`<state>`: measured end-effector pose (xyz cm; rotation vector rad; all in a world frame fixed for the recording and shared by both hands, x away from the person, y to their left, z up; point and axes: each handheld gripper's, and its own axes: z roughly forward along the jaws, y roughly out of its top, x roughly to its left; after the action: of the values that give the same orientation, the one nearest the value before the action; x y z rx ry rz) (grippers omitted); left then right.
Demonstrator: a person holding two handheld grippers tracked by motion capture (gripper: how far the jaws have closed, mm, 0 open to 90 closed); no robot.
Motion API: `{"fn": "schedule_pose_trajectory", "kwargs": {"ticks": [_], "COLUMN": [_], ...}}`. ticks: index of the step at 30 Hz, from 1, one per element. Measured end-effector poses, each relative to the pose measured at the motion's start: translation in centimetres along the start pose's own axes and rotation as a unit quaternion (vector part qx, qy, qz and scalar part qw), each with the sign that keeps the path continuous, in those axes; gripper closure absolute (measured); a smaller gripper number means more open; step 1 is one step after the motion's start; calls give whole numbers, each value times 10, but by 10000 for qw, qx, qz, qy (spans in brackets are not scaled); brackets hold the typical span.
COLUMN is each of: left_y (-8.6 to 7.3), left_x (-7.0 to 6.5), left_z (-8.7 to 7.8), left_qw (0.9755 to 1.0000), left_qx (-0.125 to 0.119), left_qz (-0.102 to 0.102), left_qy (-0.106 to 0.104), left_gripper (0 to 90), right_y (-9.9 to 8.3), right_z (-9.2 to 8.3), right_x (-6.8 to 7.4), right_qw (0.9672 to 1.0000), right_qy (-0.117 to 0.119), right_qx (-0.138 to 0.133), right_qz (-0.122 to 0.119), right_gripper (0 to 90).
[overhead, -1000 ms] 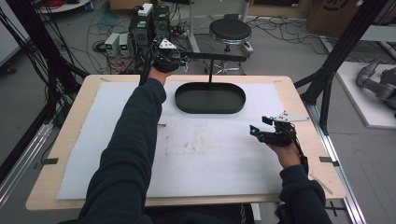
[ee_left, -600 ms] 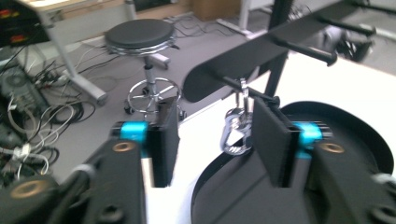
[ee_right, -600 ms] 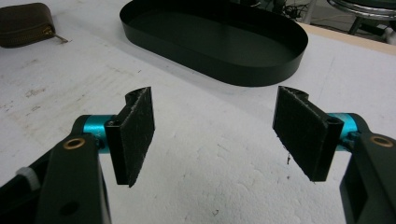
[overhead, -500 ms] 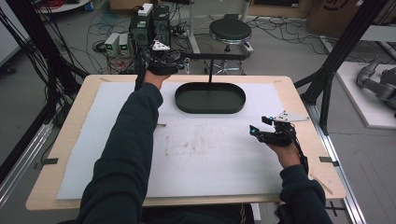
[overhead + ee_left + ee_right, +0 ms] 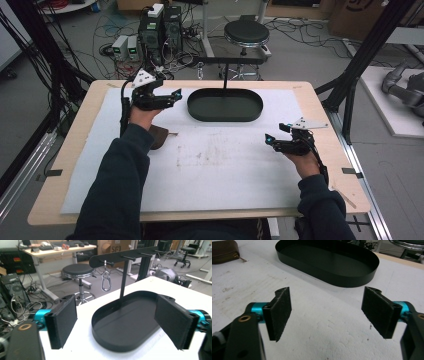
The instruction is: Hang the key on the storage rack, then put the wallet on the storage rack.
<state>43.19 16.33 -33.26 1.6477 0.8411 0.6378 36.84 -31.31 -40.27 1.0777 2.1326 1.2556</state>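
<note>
Left gripper [image 5: 172, 95], upper left of the high view, has just been opening; its jaws are spread with nothing between them, just left of the bare black oval tray [image 5: 225, 114]. A carabiner [image 5: 106, 282] hangs from the rack [image 5: 125, 255] above. Right gripper [image 5: 270, 140], at right, is also spread and holding nothing.

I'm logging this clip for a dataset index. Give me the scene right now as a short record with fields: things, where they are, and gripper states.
surface: table under a white mat
tray: black oval tray, far centre, holds nothing visible
stand: black hook bar on a post rising from the tray
carabiner: silver carabiner hanging from one hook
pouch: brown zip pouch on the mat, left of the tray, partly under the left forearm
left gripper: jaws have just been opening, nothing between them, beside the tray's left end
right gripper: open, holds nothing, over the mat at right
</note>
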Motion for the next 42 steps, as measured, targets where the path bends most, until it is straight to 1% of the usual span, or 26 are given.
{"fn": "schedule_pose_trajectory", "kwargs": {"ticks": [1,3,4,6,7,9,11,14,18,21,24,26,27,28,30,33,35,36,37,39,40,41,42], "left_y": [-4,-9,-14,-22,-25,-33,-39,-46,-55,-64,-73,-79,-82,-85,-91,-97,-100,-103,-105,-109,-111,-114,-117], "left_x": [-1,0,1,5,7,11,14,17,19,23,28,31,32,33,34,34,37,39,40,44,46,48,51], "left_z": [-9,-20,-27,-38,-43,-55,-63,-71,-79,-82,-83,-84,-84,-85,-86,-86,-85,-84,-83,-80,-78,-76,-73], "left_qw": [10000,9999,9999,9997,9997,9993,9990,9988,9983,9975,9961,9953,9943,9941,9934,9922,9909,9896,9888,9846,9830,9818,9798], "left_qx": [-25,-37,-13,12,8,-28,-11,43,123,221,330,419,499,507,538,699,747,808,850,1048,1106,1171,1252], "left_qz": [13,6,-13,-78,-85,-168,-236,-269,-295,-411,-538,-579,-626,-637,-703,-720,-790,-838,-868,-1023,-1106,-1140,-1208], "left_qy": [26,102,150,215,242,321,375,408,486,528,617,651,709,718,729,739,796,843,862,951,957,971,986], "left_gripper": [183,183,183,183,183,183,183,183,183,183,183,183,183,183,183,183,183,183,183,184,184,189,193], "right_y": [2,3,3,3,3,4,4,6,6,6,6,6,6,6,6,6,7,6,7,7,7,7,7], "right_z": [2,4,4,5,5,5,4,3,4,6,7,7,7,6,6,5,5,5,5,7,7,8,8], "right_x": [1,2,3,4,6,8,8,11,12,13,13,14,14,14,15,18,21,22,23,24,24,24,24], "right_qw": [10000,9999,9999,9999,9998,9997,9996,9997,9997,9997,9996,9996,9996,9994,9994,9992,9991,9991,9991,9989,9989,9990,9991], "right_qy": [-35,-41,-42,-45,-47,-60,-74,-72,-64,-51,-40,-29,-29,-28,-14,-5,9,25,24,49,49,57,58], "right_qx": [-14,22,73,94,106,93,73,47,61,85,100,105,105,115,122,141,122,132,137,161,161,163,159], "right_qz": [-57,-102,-128,-130,-164,-209,-252,-210,-221,-231,-265,-277,-277,-321,-329,-369,-396,-405,-412,-433,-433,-410,-402], "right_gripper": [217,215,215,215,215,216,216,215,216,216,216,216,216,216,216,216,217,216,217,217,217,217,217]}}
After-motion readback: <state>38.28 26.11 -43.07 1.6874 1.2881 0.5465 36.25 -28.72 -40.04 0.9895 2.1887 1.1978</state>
